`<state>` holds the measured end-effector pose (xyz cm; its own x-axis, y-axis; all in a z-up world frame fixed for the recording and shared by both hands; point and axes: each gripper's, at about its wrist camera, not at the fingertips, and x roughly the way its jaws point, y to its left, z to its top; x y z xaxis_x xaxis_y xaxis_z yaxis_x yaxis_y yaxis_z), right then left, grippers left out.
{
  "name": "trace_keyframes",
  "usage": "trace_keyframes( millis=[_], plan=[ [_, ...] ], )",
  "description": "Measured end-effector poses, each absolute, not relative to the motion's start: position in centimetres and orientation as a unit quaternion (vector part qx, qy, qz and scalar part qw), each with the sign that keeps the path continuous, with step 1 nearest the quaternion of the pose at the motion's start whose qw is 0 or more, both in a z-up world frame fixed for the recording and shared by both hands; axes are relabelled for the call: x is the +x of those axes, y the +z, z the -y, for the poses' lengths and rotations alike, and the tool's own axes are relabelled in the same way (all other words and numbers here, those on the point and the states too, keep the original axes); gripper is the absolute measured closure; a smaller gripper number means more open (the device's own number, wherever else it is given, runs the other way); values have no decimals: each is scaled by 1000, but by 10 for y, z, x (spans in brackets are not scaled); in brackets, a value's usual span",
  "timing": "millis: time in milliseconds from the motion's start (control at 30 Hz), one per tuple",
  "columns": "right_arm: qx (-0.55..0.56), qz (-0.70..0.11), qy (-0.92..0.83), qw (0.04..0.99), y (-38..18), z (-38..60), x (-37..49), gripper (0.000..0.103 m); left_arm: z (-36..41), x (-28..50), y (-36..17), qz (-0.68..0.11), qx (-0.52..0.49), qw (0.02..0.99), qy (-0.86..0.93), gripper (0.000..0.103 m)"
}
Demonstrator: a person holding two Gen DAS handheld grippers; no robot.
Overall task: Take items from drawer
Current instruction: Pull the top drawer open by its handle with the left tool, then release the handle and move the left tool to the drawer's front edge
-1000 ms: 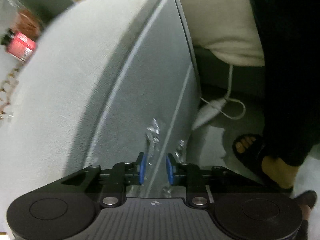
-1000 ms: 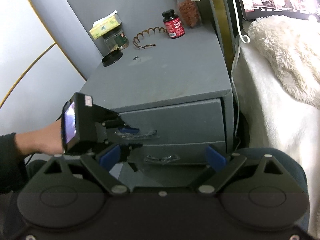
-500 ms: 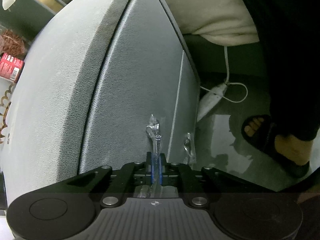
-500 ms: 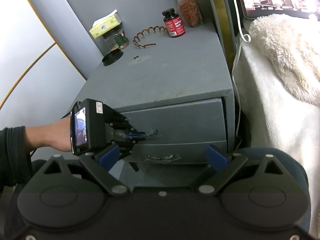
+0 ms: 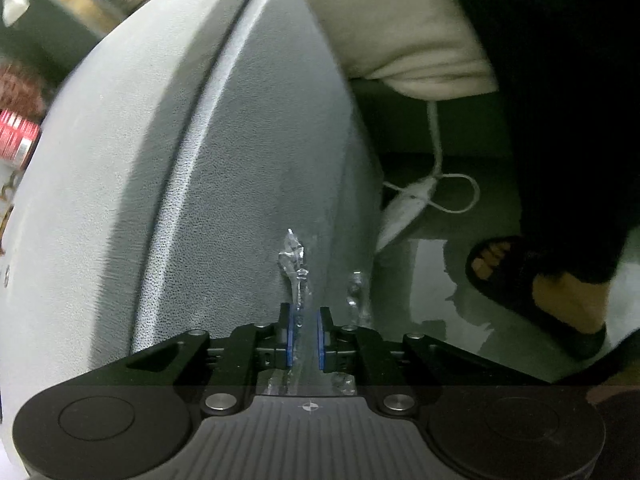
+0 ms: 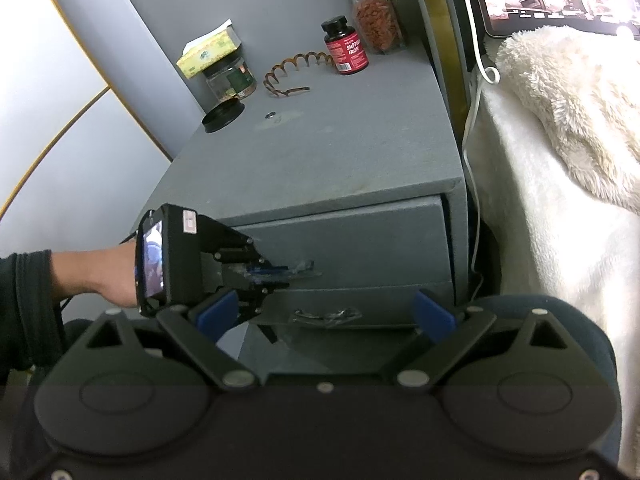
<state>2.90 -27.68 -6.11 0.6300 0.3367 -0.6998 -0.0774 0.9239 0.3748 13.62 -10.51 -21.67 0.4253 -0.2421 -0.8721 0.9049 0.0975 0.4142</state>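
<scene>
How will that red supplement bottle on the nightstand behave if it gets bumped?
The red supplement bottle would probably tip rather than slide: it stands upright, taller than wide. Once down, its round body would likely roll across the nightstand top. It looks like light plastic, unlikely to break.

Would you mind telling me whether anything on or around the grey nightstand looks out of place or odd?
Yes: the jar at the back left corner of the nightstand stands open, its black lid lying loose in front of it, and a tissue box rests tilted on the jar's mouth. Both drawer handles look wrapped in crinkled clear film.
</scene>
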Motion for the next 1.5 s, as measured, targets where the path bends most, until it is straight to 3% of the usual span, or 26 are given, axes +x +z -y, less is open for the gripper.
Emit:
trace_keyframes(
  millis=[300, 467, 600, 700, 1033, 1200, 1500],
  plan=[
    [160, -413, 115, 889, -61, 277, 29, 8, 109, 111, -211, -334, 504, 686, -404, 99],
    [168, -410, 115, 889, -60, 279, 29, 8, 92, 119, -161, -376, 365, 741, -419, 92],
    [167, -409, 113, 890, -60, 278, 29, 8, 78, 123, -126, -385, 291, 782, -393, 73],
    [168, -408, 113, 890, -60, 278, 28, 7, 68, 132, -105, -398, 232, 818, -345, 67],
    [165, -408, 111, 891, -60, 277, 28, 7, 62, 164, -106, -419, 182, 844, -280, 67],
    [155, -413, 106, 891, -60, 273, 29, 7, 60, 174, -105, -416, 165, 858, -253, 86],
    [157, -412, 106, 891, -60, 274, 29, 7, 56, 182, -118, -446, 141, 858, -213, 88]
  ],
)
